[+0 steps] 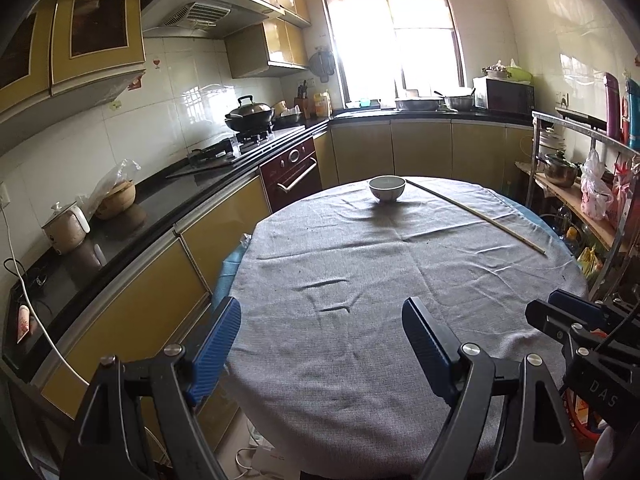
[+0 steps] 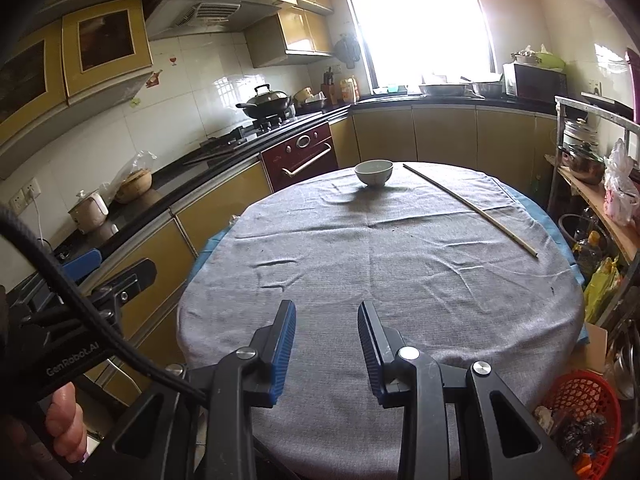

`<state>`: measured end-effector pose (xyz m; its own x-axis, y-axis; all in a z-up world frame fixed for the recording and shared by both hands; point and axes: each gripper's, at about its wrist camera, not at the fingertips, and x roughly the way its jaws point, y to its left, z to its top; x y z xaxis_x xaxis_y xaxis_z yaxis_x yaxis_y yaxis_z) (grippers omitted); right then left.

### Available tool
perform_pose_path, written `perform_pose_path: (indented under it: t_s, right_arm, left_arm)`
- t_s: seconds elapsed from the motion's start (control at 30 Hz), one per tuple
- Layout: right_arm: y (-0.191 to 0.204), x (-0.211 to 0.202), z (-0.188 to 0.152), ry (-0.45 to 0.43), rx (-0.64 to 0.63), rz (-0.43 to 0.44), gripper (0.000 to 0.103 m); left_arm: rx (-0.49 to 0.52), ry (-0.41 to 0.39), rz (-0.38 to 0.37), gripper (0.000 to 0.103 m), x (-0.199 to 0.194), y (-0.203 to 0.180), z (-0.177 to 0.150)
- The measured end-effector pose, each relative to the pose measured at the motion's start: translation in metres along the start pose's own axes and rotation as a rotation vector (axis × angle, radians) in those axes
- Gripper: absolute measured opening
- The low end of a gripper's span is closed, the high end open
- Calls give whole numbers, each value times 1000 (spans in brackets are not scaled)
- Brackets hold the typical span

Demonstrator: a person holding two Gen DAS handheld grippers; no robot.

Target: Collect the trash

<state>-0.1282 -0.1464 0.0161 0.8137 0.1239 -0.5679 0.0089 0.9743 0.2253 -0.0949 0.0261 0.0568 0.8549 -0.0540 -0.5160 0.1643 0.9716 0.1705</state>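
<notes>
A: Status? Your left gripper (image 1: 320,332) is spread wide, empty. Your right gripper (image 2: 326,340) has a narrow gap between the pads, nothing in it.

B: Where's the trash?

A: None loose on the grey cloth-covered round table (image 2: 360,264); only a white ceramic bowl (image 2: 374,173) and a long thin wooden stick (image 2: 468,208). The red mesh plastic basket (image 2: 580,400) beside the table holds scraps. Looks nearly done.

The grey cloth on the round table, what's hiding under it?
A blue layer peeks out under the grey cloth at the table's edges. The tabletop itself is covered, so it cannot be seen. On top sit a white bowl and a long stick.
</notes>
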Motion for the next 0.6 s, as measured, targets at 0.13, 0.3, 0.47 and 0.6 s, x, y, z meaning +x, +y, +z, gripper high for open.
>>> perform_pose_path:
  t_s: [0.13,0.3,0.47,0.6]
  right_arm:
    - [6,-6,-1,-6,-8,6,36]
    - [11,-9,-1,-14,-6,14,36]
    - [15,-10,0,-17,-9,20,36]
    - [17,-10,0,-15,-11,25,36]
  left_arm:
    - [-2,-10,4,83,-7,4,-1]
    - [-8,-23,14,83,-13,10,0]
    - [-18,-28,25,83,-16,15,0]
    - [-22,-25,28,84,-16,17,-1]
